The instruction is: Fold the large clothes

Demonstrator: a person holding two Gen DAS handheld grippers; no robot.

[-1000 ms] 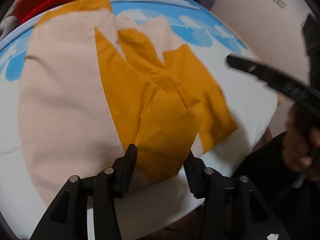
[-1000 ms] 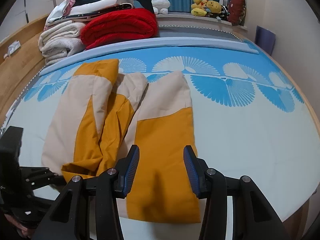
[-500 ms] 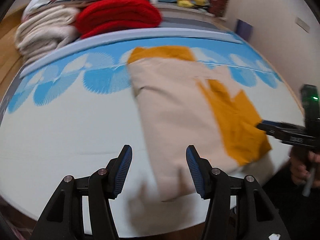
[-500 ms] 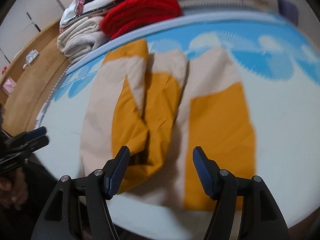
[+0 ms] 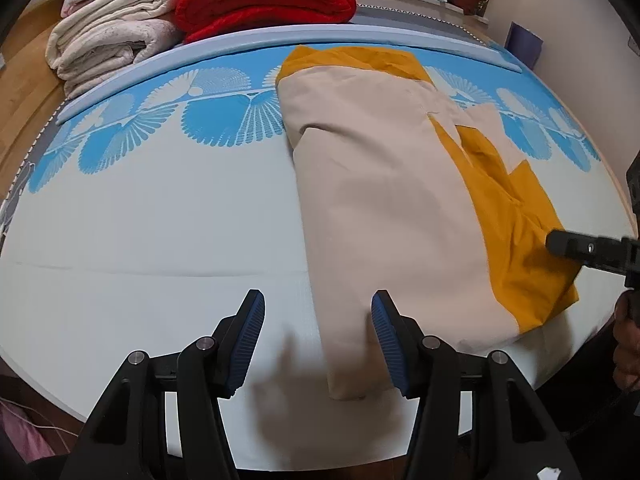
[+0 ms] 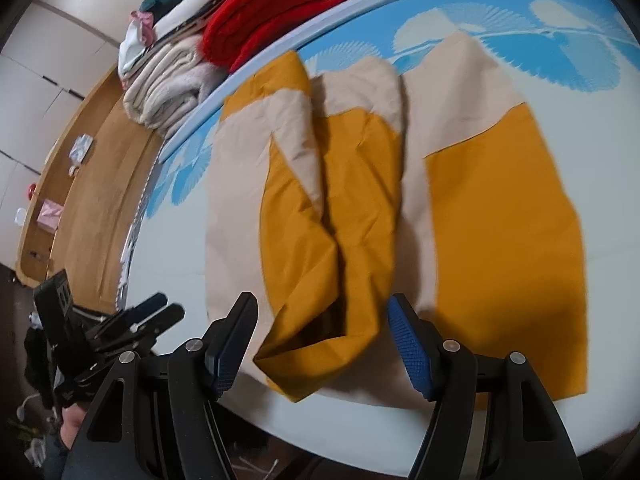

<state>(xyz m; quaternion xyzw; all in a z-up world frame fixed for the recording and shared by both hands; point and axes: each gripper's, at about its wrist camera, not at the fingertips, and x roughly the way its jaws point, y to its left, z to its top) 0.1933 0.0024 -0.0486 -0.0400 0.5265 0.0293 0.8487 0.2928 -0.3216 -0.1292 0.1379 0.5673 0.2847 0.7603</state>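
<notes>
While the beige-and-mustard garment (image 5: 384, 200) lies flat on the bed (image 5: 160, 220), its long axis runs from the bed's near edge toward the stacked blankets (image 5: 192, 20) at the far side. Relative to the garment, the left gripper (image 5: 318, 340) hangs over the near beige corner, jaws moderately open and empty, with the cloth's edge lying below the gap between them. The right gripper (image 6: 322, 344) hangs over the garment's near mustard hem, where a loose folded flap (image 6: 320, 272) ends; its jaws stand wider, not pressing on fabric. Judged from this layout, each gripper is nearest its own end of the near hem, so the coming move depends on descending onto that hem and carrying it along the long axis toward the far end of the garment.
</notes>
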